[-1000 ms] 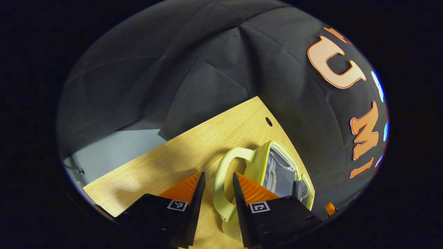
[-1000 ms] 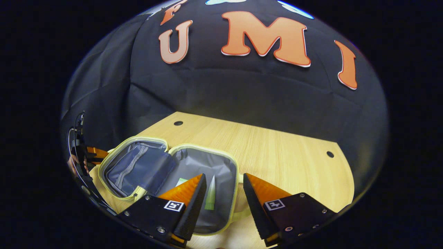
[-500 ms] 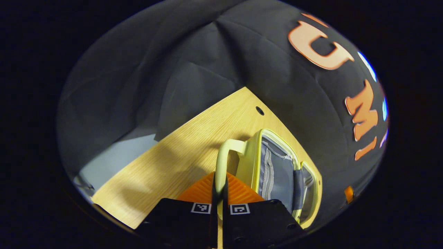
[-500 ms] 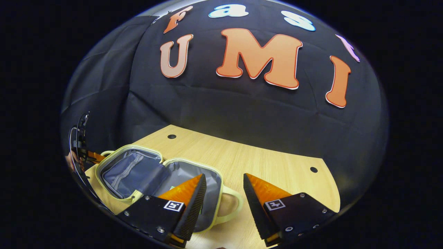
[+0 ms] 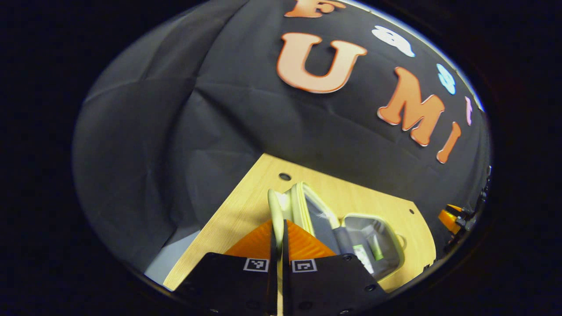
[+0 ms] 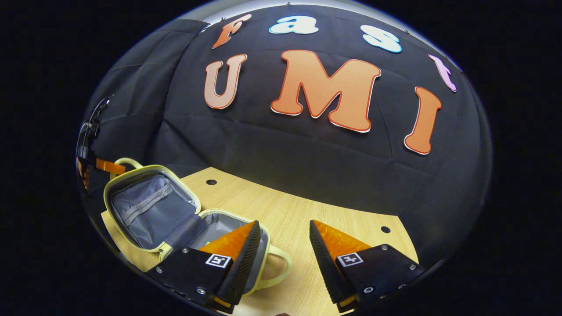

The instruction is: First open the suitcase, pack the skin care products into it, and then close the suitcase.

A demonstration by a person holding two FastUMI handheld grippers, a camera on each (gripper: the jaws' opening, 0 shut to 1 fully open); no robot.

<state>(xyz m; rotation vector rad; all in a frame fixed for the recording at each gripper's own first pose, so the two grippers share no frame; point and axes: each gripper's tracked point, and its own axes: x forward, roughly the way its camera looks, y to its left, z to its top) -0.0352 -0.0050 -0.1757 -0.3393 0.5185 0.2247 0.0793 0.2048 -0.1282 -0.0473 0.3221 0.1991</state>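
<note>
A pale yellow suitcase with grey lining lies open on the wooden table. My left gripper is shut on the lid's handle and holds the lid tilted up off the table. The base half rests flat with a green tube and another skin care product inside. In the right gripper view the raised lid stands at the left, with the left gripper on its handle. My right gripper is open and holds nothing, just above the base's own handle.
The table has small round holes near its back edge. The booth's black cloth wall rises right behind it. My right gripper hovers past the suitcase at the table's far right end.
My left gripper closed on the lid's handle and lifted the lid from flat to tilted up. The right gripper drew back from over the base and stayed open.
</note>
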